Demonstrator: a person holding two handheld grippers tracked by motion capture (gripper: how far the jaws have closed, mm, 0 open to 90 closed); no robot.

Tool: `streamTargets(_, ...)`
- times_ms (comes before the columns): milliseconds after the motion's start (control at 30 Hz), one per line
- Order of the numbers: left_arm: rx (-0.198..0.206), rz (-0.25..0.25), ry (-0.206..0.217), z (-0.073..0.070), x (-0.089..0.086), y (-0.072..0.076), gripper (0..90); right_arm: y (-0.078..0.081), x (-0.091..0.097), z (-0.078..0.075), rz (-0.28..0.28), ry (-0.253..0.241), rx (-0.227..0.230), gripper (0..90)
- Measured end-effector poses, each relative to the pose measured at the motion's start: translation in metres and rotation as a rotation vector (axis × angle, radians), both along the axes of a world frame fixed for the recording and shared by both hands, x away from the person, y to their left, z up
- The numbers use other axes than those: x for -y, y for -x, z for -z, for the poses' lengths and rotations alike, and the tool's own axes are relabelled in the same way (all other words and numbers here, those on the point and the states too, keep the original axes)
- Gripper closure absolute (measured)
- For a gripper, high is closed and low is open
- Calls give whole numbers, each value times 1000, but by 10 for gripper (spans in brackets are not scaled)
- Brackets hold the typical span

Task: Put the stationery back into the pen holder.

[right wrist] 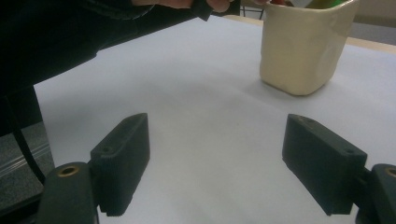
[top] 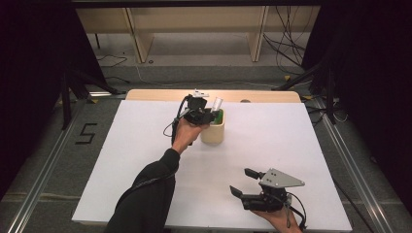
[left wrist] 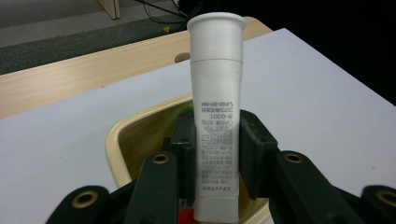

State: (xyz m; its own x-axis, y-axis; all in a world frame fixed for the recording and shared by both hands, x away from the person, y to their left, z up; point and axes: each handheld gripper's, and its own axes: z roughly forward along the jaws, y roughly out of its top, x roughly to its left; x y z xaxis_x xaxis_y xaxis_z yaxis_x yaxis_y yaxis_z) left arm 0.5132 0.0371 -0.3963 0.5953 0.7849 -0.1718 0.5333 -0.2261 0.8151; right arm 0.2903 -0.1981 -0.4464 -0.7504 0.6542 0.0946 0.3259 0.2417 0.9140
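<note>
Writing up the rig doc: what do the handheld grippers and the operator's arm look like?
Both the left gripper and right gripper are black, two-jawed, with ribbed block pads and brass-ringed pivots. The right gripper carries a grey three-cornered plate; black cables trail from each. The left arm wears a black sleeve.

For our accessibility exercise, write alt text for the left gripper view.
A black claw grips a white tube, held cap end up over a cream tub. The tub stands on a white table, with a wooden edge and floor beyond.
</note>
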Motion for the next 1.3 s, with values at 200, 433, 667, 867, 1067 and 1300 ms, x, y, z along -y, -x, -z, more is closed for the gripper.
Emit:
streamTargets(200, -22, 20, -21, 0, 3, 1, 664, 0, 0, 0, -2, -2, -2, 241)
streamTargets(433, -42, 33, -24, -19, 5, 9, 394, 0, 0, 0, -2, -3, -4, 241)
streamTargets(667, -30, 63, 3, -35, -2, 20, 365, 0, -1, 0, -2, -1, -4, 240)
streamTargets(867, -25, 83, 30, -41, -12, 31, 360, 0, -1, 0, 0, 0, -1, 239)
streamTargets(1067, -22, 101, 57, -43, -27, 44, 342, 0, -1, 0, 2, 0, -1, 239)
streamTargets(1300, -6, 137, 73, -36, -43, 59, 304, 0, -1, -1, 6, -1, 0, 239)
